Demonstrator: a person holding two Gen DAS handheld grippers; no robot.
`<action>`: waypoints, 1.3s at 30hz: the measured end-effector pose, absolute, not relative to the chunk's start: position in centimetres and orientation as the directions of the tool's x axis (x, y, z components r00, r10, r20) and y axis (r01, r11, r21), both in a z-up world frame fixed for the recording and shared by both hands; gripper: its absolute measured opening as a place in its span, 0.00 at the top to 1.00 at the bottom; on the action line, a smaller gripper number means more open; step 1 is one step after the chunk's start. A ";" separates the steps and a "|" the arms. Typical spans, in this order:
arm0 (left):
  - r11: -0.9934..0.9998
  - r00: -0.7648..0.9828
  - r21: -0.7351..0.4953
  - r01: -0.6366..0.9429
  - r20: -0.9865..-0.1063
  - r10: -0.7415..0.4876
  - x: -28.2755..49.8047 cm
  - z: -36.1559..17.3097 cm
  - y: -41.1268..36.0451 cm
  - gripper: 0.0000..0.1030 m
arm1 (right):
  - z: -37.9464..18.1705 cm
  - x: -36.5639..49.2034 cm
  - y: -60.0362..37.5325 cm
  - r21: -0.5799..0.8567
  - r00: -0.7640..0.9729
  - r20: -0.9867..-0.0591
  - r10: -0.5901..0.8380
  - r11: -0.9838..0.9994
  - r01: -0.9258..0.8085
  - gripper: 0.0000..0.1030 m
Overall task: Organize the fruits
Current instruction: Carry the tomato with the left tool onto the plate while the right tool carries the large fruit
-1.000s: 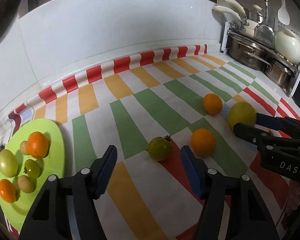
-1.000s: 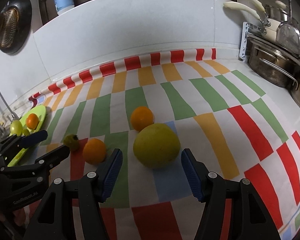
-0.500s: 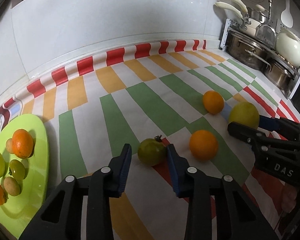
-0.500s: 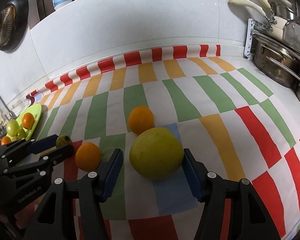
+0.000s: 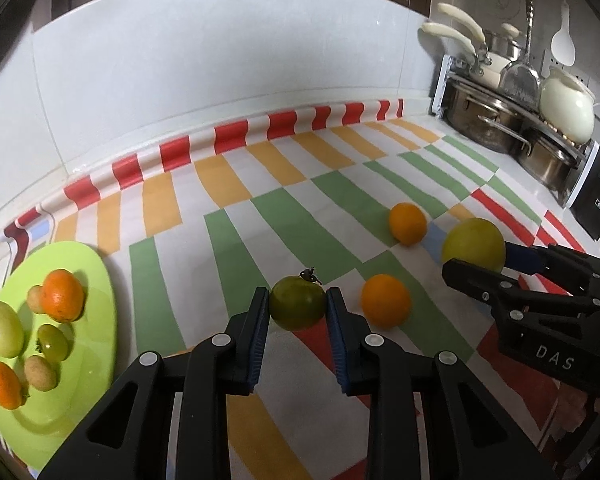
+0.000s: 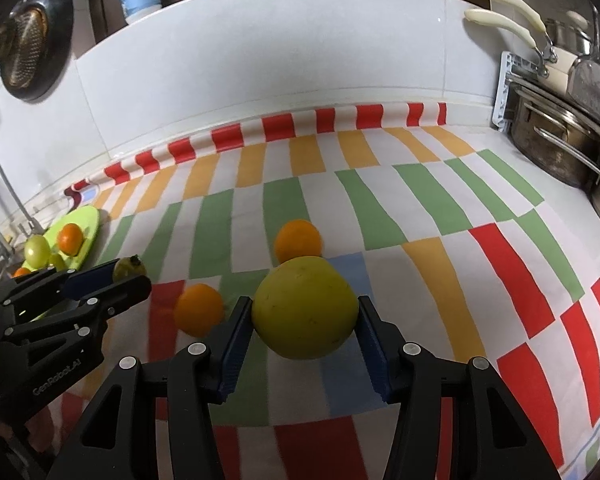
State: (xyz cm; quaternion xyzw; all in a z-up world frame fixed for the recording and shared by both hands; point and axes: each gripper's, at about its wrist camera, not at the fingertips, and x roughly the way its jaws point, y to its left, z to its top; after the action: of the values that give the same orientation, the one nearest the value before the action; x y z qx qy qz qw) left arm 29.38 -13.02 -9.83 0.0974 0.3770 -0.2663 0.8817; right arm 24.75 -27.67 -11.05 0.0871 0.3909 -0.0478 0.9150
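My left gripper (image 5: 298, 306) is shut on a green tomato (image 5: 297, 307), with both pads touching its sides. My right gripper (image 6: 305, 320) is shut on a large yellow citrus fruit (image 6: 305, 316), which also shows in the left wrist view (image 5: 474, 245). Two oranges lie loose on the striped cloth: one near the tomato (image 5: 385, 306) and one farther back (image 5: 407, 223). A lime-green plate (image 5: 88, 364) at the left holds several small fruits, among them oranges and green tomatoes.
The counter is covered by a cloth (image 5: 260, 208) striped in green, orange and red. Steel pots (image 5: 484, 118) and a white kettle (image 5: 566, 108) stand on a rack at the right. A white tiled wall runs along the back.
My left gripper has moved forward and closed on the green tomato. My right gripper has moved forward and closed on the yellow citrus fruit.
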 end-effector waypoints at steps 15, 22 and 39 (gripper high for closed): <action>0.878 0.653 -0.042 0.478 -0.651 -0.386 25.8 -6.1 -9.2 0.72 | -6.9 22.6 -24.0 0.108 0.749 -0.661 0.043 0.993 0.039 0.49; 0.897 0.690 -0.046 0.440 -0.621 -0.371 23.8 -4.7 -7.1 0.72 | -5.2 21.3 -22.1 0.101 0.772 -0.631 0.076 0.995 -0.015 0.49; 0.933 0.752 -0.034 0.358 -0.581 -0.310 20.2 -2.6 -1.7 0.72 | -3.0 19.2 -17.0 0.092 0.789 -0.594 0.156 0.988 -0.126 0.49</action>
State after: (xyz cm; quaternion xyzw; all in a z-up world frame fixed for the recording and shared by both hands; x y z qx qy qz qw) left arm 20.16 -1.67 -2.60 0.0397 0.3033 -0.1785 0.9352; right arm 19.19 -16.95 -2.95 0.0238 0.3158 0.0744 0.9456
